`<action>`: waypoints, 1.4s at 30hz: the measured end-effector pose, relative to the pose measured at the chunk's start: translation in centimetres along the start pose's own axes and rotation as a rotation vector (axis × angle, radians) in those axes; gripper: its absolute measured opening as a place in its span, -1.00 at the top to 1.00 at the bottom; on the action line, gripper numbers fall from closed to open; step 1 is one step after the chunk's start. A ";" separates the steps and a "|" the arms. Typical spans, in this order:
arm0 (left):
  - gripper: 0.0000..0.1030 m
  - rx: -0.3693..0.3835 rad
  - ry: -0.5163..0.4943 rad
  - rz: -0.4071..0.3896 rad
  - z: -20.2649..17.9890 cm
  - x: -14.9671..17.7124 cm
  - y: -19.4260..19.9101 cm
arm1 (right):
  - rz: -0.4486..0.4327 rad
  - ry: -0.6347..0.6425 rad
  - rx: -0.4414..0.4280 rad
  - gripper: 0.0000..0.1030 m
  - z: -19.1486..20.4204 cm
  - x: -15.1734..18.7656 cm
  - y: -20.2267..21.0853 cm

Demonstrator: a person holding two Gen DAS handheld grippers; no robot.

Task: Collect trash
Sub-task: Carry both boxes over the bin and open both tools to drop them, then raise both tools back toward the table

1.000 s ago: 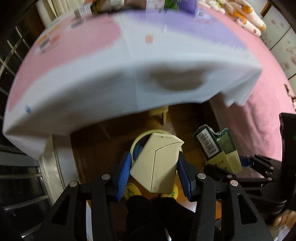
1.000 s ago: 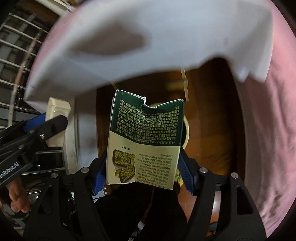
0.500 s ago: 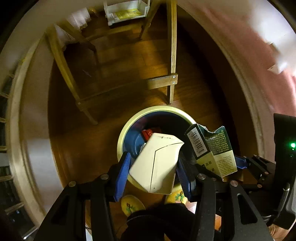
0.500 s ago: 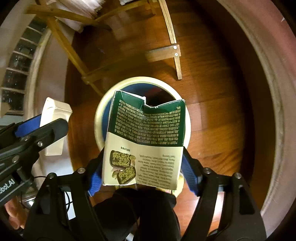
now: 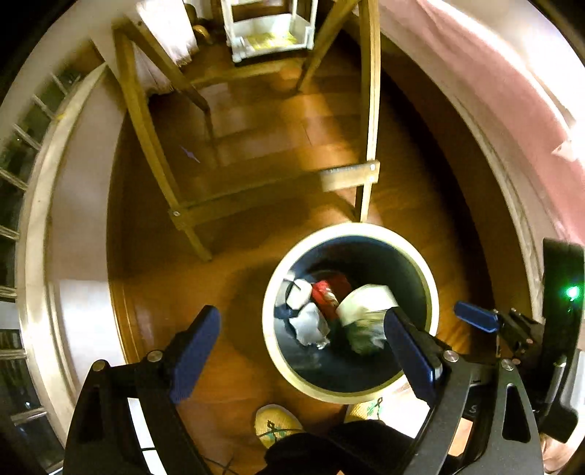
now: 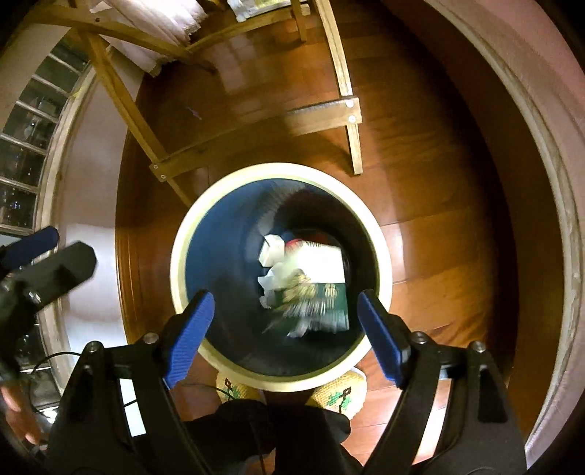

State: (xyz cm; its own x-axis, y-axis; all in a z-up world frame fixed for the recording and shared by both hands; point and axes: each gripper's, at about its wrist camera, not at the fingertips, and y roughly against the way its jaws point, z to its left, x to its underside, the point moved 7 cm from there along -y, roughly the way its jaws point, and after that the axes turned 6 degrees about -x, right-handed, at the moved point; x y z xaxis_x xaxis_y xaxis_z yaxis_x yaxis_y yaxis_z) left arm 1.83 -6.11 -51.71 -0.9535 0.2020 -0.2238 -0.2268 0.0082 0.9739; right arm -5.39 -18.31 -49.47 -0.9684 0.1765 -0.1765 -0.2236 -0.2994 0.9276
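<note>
A round bin with a cream rim point(image 5: 270, 336) point(image 6: 384, 252) and dark blue inside stands on the wood floor below both grippers. Inside lie the cream carton point(image 5: 365, 299) point(image 6: 318, 261), the green carton point(image 6: 321, 303), blurred as it drops, a red wrapper point(image 5: 325, 292) and white crumpled pieces point(image 5: 310, 325). My left gripper point(image 5: 299, 354) hangs over the bin's left side, its jaws opening with nothing between the blue pads. My right gripper point(image 6: 285, 329) sits above the bin's mouth, jaws opening and empty. The left gripper's finger point(image 6: 33, 244) shows at the right wrist view's left edge.
A wooden chair frame point(image 5: 369, 175) point(image 6: 329, 113) stands just behind the bin. A white rack point(image 5: 270, 33) sits farther back. The person's yellow slippers point(image 5: 278, 424) point(image 6: 340, 394) are beside the bin's near edge. A pink cloth point(image 5: 493, 91) hangs on the right, a window grille point(image 6: 33, 120) on the left.
Both grippers sank from table height to just above the bin. Each opened: the cream carton left the left gripper and the green carton left the right, both now inside the bin.
</note>
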 end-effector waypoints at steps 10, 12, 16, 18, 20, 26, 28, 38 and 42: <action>-0.78 0.004 0.020 -0.105 2.4 -1.6 13.0 | -0.038 0.015 -0.013 -0.53 5.2 -0.3 10.4; -0.78 0.010 0.030 -0.128 3.0 -2.0 16.2 | -0.057 0.022 -0.014 -0.53 6.5 -0.5 13.5; -0.78 0.018 0.044 -0.193 4.5 -2.8 23.5 | -0.094 0.038 -0.012 -0.53 9.3 -1.0 19.7; -0.78 0.019 0.047 -0.219 5.1 -2.9 26.5 | -0.117 0.050 -0.010 -0.53 10.8 -1.4 22.9; -0.78 0.032 0.047 -0.249 5.6 -3.3 30.0 | -0.138 0.062 -0.012 -0.53 12.1 -1.6 25.8; -0.78 0.056 0.009 -0.323 7.0 -4.3 38.2 | -0.221 0.086 -0.018 -0.53 16.3 -2.7 34.1; -0.78 0.060 -0.001 -0.351 7.2 -4.8 40.4 | -0.246 0.094 -0.019 -0.53 17.6 -3.2 36.5; -0.68 0.080 -0.006 -0.443 9.6 -9.3 49.2 | -0.412 0.134 0.030 -0.53 21.6 -6.5 46.4; -0.68 0.089 -0.019 -0.455 9.6 -11.8 51.0 | -0.474 0.141 0.064 -0.53 22.1 -8.8 49.4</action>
State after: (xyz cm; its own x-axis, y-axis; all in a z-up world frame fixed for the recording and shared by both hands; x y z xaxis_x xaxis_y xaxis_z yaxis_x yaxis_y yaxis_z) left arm 3.44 1.37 0.94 -0.7567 0.1764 -0.6295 -0.6030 0.1837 0.7763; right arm -5.47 -13.97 5.20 -0.7681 0.1493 -0.6226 -0.6401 -0.1575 0.7520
